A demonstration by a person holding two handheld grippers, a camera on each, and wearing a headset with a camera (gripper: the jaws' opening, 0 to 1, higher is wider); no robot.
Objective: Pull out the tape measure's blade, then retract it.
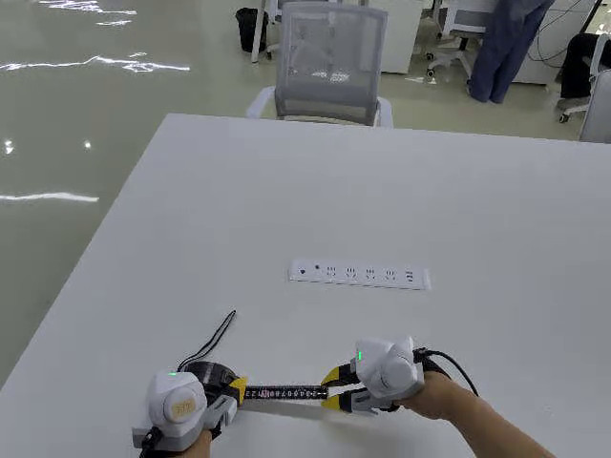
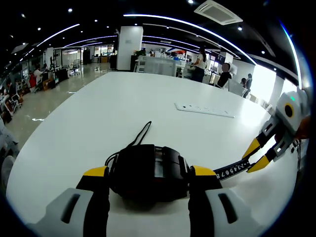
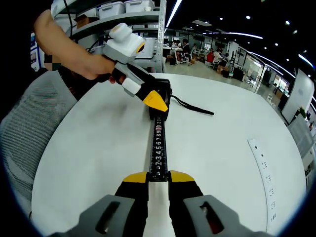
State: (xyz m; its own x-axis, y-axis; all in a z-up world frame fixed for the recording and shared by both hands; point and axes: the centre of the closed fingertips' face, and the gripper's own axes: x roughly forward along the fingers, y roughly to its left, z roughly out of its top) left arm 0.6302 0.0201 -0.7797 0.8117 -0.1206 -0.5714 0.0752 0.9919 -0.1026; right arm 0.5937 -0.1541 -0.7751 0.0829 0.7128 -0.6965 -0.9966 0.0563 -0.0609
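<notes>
The surface is carrying a socket strip beyond; left claw is gripping the case, right claw pinching the blade, tip hidden.

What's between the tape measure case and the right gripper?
The pulled-out blade spans that stretch, from the case clamped in the left gripper to the right gripper, whose jaws pinch its tip. Clearest in the right gripper view.
</notes>
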